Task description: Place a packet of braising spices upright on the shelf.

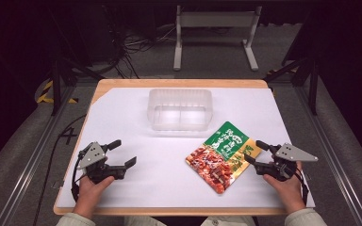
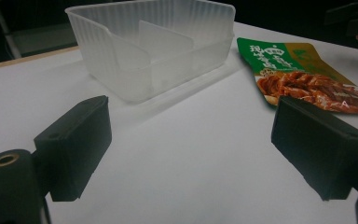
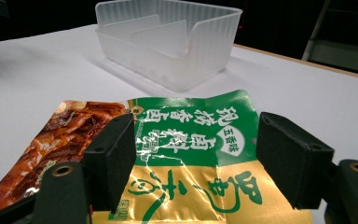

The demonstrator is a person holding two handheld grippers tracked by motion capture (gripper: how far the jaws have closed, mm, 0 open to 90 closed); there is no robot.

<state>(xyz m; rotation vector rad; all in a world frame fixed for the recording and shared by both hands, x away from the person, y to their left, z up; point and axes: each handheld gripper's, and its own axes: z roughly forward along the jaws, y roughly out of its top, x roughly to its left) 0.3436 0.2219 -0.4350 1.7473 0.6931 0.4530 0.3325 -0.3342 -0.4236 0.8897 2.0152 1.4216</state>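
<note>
From the high view I am seeing the left gripper (image 1: 123, 153) hovering over bare white table (image 1: 136, 193), its jaws spread wide and gripping nothing. The right gripper (image 1: 256, 152) is sitting at the edge of the food pouch (image 1: 221, 155), jaws parted, with the clear plastic tray (image 1: 180, 109) beyond.

In the left gripper view I am looking between wide-open jaws at the tray (image 2: 158, 46) ahead and the pouch (image 2: 307, 77) off to the right.

In the right gripper view the pouch (image 3: 191, 149) is lying flat between and under the parted jaws; I cannot tell whether they are touching it.
</note>
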